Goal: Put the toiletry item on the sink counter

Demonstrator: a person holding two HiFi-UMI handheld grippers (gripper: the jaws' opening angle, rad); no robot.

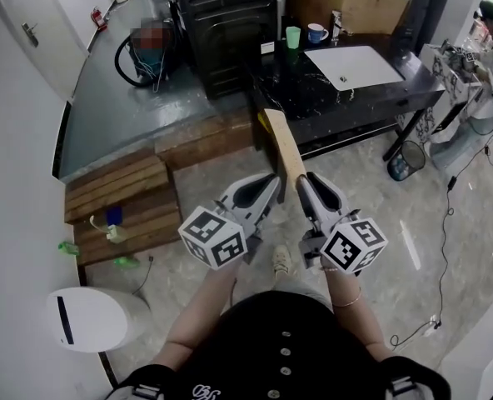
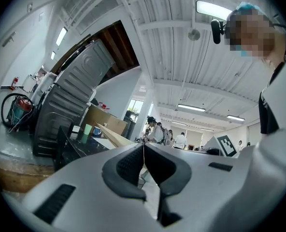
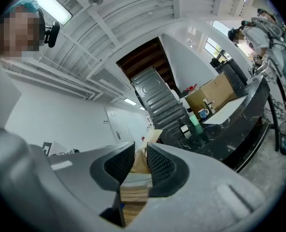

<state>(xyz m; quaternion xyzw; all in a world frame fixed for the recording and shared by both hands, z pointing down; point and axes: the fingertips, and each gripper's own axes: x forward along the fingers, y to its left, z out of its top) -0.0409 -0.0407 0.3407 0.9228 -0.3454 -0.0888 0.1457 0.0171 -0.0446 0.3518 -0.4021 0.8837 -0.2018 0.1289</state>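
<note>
The right gripper has its fingers clamped on the lower end of a long tan box, which slants up and forward in the air above the floor. The box points towards the black bench but lies well short of it. The left gripper hangs just beside the box on its left, fingers together with nothing between them. On the bench a white sink sits behind a green cup and a blue mug.
</note>
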